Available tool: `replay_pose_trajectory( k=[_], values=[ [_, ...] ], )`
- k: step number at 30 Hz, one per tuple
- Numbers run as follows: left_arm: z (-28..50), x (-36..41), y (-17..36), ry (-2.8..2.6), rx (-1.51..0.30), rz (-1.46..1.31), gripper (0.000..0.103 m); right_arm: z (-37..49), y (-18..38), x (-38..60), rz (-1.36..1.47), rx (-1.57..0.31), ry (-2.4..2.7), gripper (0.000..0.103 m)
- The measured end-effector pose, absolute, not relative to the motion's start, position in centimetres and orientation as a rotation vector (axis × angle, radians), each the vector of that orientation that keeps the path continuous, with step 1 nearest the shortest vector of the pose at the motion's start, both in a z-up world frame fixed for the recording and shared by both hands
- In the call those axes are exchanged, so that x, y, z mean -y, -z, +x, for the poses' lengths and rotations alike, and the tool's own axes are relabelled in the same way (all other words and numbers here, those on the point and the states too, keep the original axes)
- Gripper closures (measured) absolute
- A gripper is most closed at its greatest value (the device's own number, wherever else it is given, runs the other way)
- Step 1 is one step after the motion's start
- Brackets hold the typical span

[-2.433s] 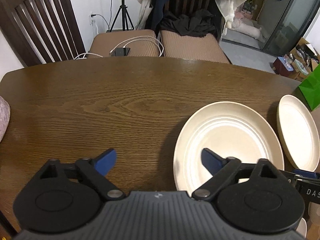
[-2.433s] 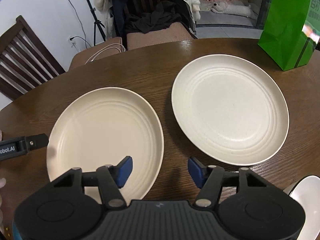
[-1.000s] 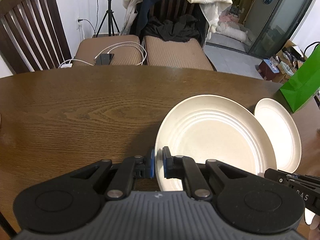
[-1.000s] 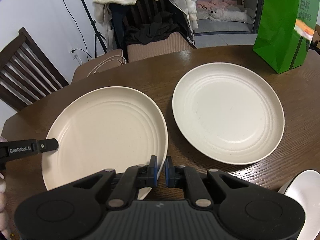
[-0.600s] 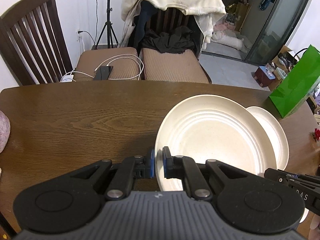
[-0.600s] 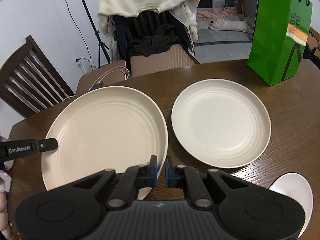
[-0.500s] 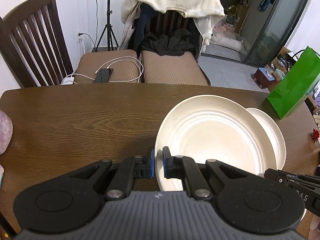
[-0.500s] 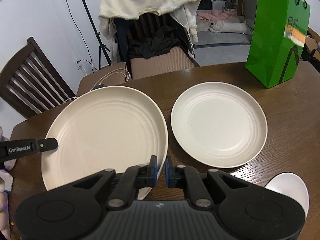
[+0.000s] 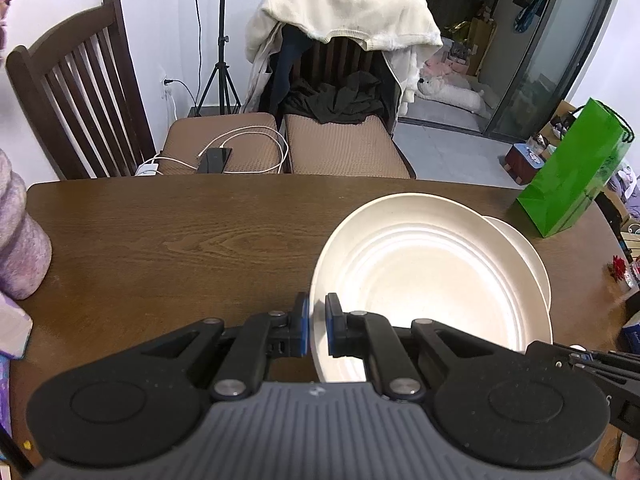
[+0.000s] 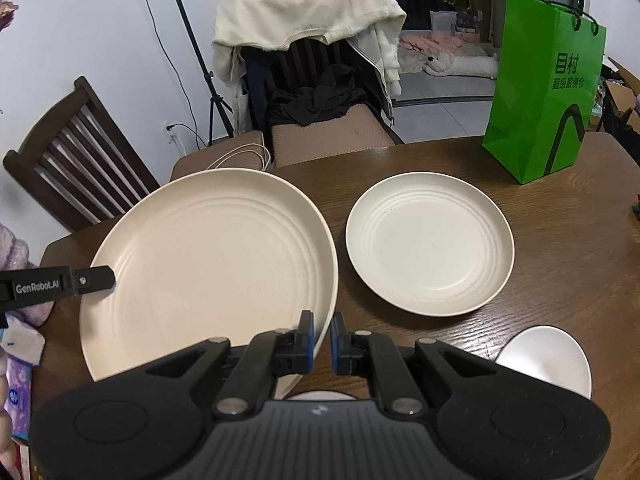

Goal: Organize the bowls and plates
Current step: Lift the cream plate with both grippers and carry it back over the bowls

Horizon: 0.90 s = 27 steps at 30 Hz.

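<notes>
A large cream plate (image 9: 432, 280) (image 10: 208, 268) hangs in the air above the brown table (image 9: 180, 240), tilted a little. My left gripper (image 9: 317, 326) is shut on its left rim and my right gripper (image 10: 321, 338) is shut on its right rim. A second cream plate (image 10: 430, 244) lies flat on the table to the right; in the left wrist view only its edge (image 9: 524, 248) shows behind the held plate. A white bowl (image 10: 546, 360) sits near the table's front right. Part of the left gripper (image 10: 60, 284) crosses the held plate's left side.
A green paper bag (image 10: 544, 80) stands at the table's back right. Wooden chairs (image 9: 80, 92) line the far side, one draped with a cream garment (image 9: 344, 12). A phone with a white cable (image 9: 218, 158) lies on a seat. A purple sleeve (image 9: 18, 240) is at the left.
Both grippers, which closed on the plate's rims earlier, have lifted it off the table. The table and the second plate now look farther below, and the held plate overlaps that plate more.
</notes>
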State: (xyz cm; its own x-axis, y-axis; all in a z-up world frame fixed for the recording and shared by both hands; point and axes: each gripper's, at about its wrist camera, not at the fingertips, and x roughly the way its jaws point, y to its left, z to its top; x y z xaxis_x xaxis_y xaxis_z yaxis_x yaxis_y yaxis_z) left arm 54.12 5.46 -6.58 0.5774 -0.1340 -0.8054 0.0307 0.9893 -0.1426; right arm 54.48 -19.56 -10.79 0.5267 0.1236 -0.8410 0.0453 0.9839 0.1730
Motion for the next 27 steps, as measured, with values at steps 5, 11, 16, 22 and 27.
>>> replay_pose_trajectory(
  k=[5,11,16,22,27],
  values=[
    [52.5,-5.5,5.6,0.092,-0.936,-0.124,0.094,52.9,9.8,19.5,0.175,-1.012,-0.054,0.095],
    [50.1,-5.6,4.6,0.088,-0.921,-0.124,0.094,50.9,8.5,19.4,0.166,-0.999,-0.065,0.095],
    [48.2,-5.4,3.8,0.082,-0.912,-0.115,0.094,49.1,7.7,19.6,0.166,-0.991,-0.071,0.095],
    [45.6,-5.4,3.0,0.076,-0.902,-0.113,0.094,46.9,6.9,19.7,0.172,-0.989,-0.079,0.095],
    [43.8,-5.7,2.7,0.067,-0.902,-0.124,0.094,45.2,6.4,19.7,0.169,-0.983,-0.092,0.095]
  ],
)
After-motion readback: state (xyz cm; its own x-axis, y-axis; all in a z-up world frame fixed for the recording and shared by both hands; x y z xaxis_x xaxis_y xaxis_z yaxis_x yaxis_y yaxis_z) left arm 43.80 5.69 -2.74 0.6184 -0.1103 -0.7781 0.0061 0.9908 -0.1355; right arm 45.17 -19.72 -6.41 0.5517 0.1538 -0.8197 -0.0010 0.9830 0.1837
